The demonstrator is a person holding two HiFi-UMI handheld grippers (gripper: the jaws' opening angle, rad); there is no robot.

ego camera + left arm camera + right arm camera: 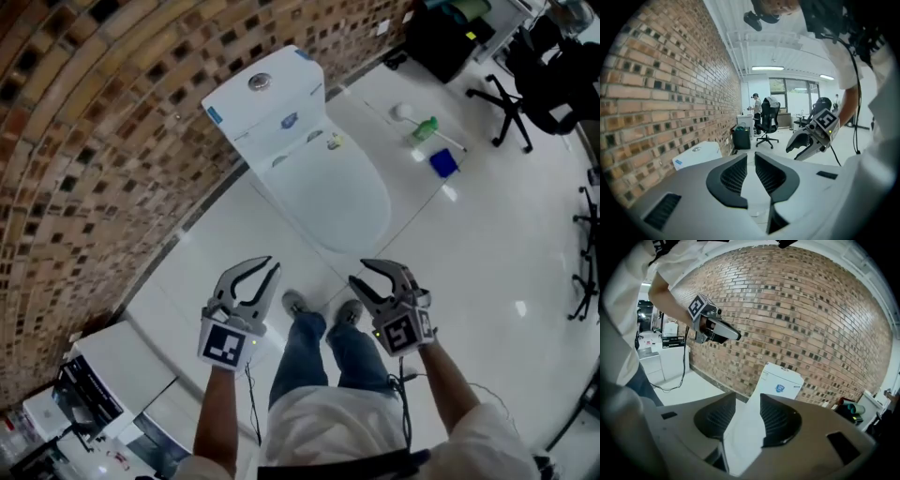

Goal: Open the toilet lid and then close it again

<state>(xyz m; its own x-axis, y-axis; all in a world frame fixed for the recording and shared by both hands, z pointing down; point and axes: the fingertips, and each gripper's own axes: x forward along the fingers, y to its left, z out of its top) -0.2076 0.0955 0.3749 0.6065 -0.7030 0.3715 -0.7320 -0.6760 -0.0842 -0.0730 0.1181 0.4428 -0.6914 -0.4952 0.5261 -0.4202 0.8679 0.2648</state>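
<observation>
Slippage on the smooth, closed toilet lid [330,192] was my concern: left gripper [263,271] nearly shut, right gripper [365,276] part-open, both empty.

One toilet [319,187] stands in the upper centre of the head view, with one button [260,82] on its tank. Right of it lie one green bottle [427,128] and one blue box [443,163]. One chair [511,98] is in the upper right corner. In the lower centre are two grippers, the left gripper [271,265] and the right gripper [360,272], and two shoes [294,302].
</observation>
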